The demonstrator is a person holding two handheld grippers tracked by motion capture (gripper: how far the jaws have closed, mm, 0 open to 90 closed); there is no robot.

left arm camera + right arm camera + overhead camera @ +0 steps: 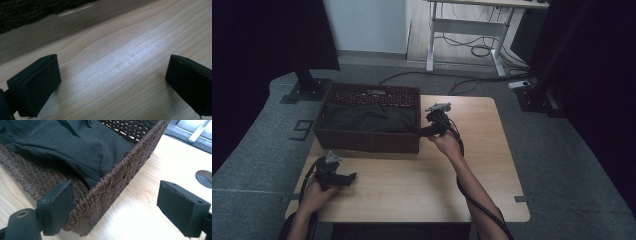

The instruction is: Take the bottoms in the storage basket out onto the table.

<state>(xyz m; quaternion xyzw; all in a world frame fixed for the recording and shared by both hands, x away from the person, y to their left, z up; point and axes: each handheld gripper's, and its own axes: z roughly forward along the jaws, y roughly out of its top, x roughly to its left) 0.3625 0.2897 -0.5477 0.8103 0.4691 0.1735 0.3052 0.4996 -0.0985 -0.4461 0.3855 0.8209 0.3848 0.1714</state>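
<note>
Dim room, soft light from above

The high view is dark and a little grainy; a pale glare lies on the table [120,62], and the basket [30,12] at the far edge is blurred

Dark woven basket [367,141] at table's far left, dark green cloth [369,117] crumpled inside

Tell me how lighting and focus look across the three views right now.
High view: dim overall, dark cloth barely separable from the basket. Left gripper view: a pale sheen on the table, the open left gripper sharp, far edge soft. Right gripper view: bright and crisp on the weave, the open right gripper straddling the basket's corner.
</note>
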